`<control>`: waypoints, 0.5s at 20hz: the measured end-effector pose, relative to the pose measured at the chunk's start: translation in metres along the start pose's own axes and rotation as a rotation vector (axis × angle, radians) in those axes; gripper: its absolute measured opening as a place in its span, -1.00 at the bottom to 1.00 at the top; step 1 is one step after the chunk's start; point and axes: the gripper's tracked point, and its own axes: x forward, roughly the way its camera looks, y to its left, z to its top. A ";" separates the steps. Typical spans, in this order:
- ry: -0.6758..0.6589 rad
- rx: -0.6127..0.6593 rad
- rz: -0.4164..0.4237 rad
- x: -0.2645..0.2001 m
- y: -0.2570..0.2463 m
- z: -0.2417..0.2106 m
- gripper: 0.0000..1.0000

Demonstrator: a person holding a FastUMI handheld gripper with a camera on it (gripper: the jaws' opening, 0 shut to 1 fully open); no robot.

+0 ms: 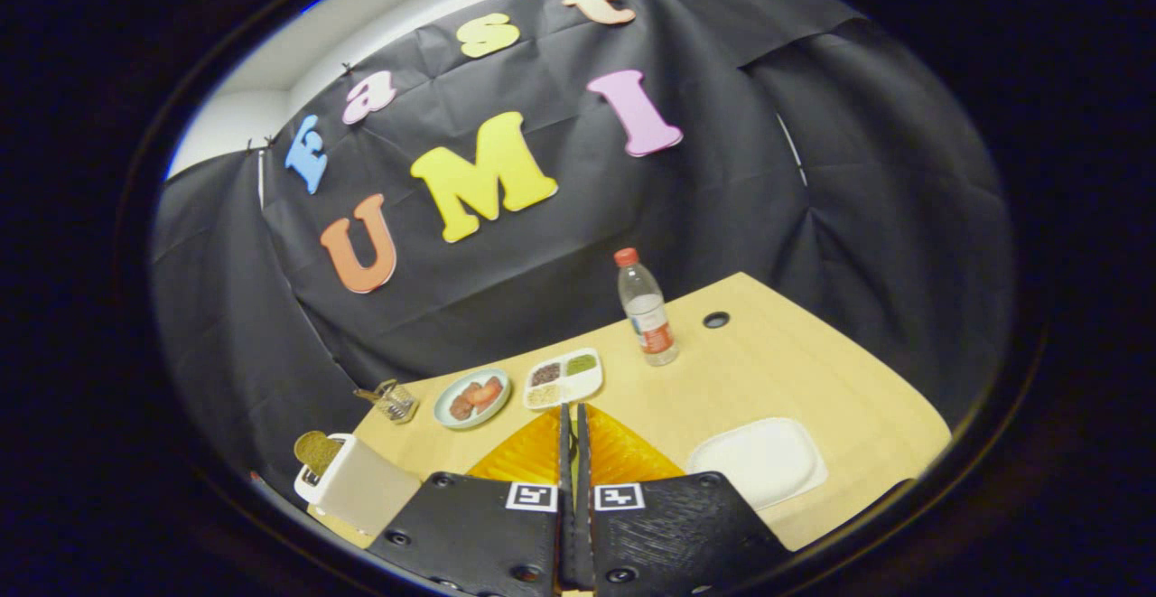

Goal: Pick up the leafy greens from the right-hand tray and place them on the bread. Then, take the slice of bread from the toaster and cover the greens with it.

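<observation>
My gripper (572,409) is shut, its two fingers pressed together with nothing showing between them. It hovers over an orange plate (524,457) whose middle the fingers hide. To the left of the fingers stands a white toaster (361,487) with a brown slice of bread (316,451) sticking up out of its slot. To the right of the fingers lies a white tray (759,460), and its surface looks bare.
Beyond the fingertips sit a white divided dish (564,378) with small portions, a pale round plate (471,397) with reddish pieces, and a small wire holder (394,399). A clear bottle with a red cap (647,310) stands farther back. A round hole (715,319) is in the wooden tabletop (795,371).
</observation>
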 end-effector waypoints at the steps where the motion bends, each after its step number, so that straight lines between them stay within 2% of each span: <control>1: 0.007 0.000 0.016 0.006 0.017 -0.008 -0.99; 10: 0.103 0.004 0.148 0.065 0.141 -0.085 -0.99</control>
